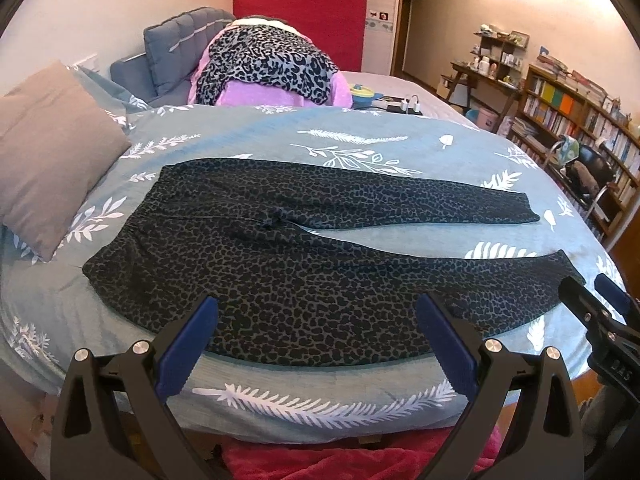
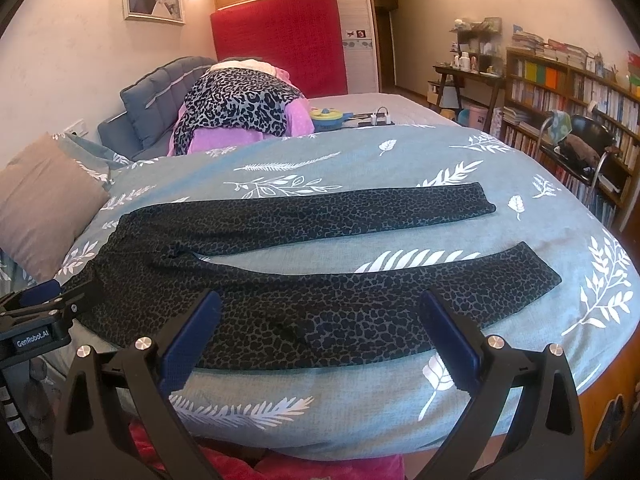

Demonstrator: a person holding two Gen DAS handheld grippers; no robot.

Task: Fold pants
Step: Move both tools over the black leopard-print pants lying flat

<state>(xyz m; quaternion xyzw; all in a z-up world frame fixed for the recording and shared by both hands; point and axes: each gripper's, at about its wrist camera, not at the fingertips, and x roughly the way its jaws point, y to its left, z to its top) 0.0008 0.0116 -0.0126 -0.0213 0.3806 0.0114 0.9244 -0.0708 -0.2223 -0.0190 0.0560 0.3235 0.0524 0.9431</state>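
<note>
Pants (image 1: pixel 304 248) are being viewed laid flat, long axis running crosswise to both grippers, waistband at left. Left gripper (image 1: pixel 316 340) is being held nearer waistband, right gripper (image 2: pixel 320 332) nearer cuffs; jaws wide, empty.

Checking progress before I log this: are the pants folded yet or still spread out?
Spread out. The pants lie flat on the bedspread, both legs apart with bedspread showing between them.

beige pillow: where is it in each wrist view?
Left wrist: the beige pillow lies at the left edge, left of the pants' waistband.
Right wrist: the pillow is at the left edge again, lower in the picture.
Shared landmark: the red headboard panel, top centre.
</note>
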